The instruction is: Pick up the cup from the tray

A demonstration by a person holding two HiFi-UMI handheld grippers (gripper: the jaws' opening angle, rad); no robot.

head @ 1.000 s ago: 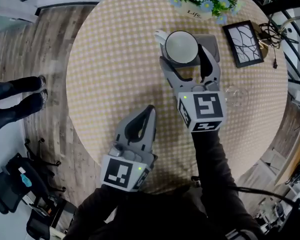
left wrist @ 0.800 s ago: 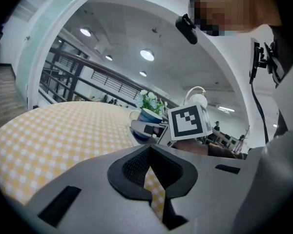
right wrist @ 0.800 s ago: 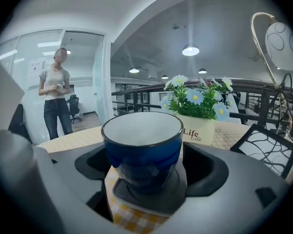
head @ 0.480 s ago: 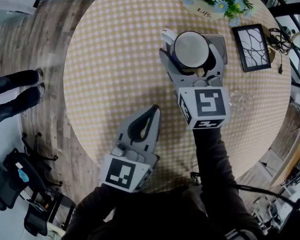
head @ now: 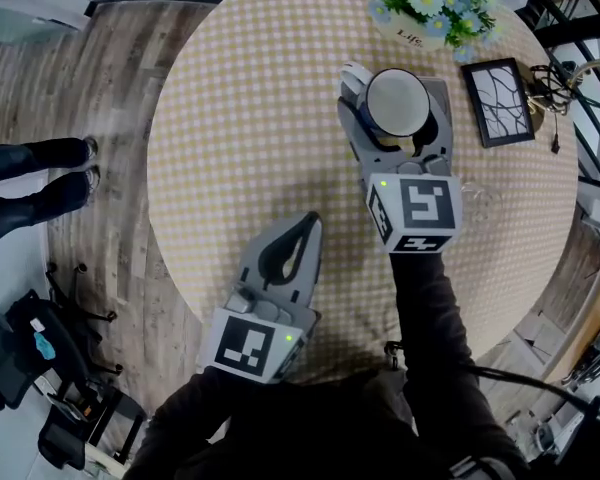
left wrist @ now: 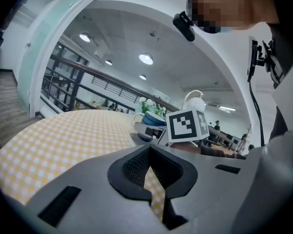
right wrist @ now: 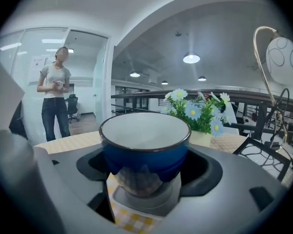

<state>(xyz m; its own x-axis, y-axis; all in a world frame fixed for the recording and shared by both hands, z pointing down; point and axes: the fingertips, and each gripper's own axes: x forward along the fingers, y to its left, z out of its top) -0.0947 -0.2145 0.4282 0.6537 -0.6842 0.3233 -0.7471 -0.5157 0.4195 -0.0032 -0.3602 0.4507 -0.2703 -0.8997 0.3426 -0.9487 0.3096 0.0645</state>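
Right gripper (head: 395,96) has its 2 jaws closed against opposite sides of the blue cup (right wrist: 144,135), seated on or barely above the grey tray (right wrist: 145,202), evidently for lifting; left gripper (head: 302,224), jaws together and empty, idles aside over the table (head: 250,118).

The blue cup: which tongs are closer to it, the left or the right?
Right. The right tongs grip the cup by its sides, over the tray. The left tongs hang shut and empty near the edge of the table, apart from it.
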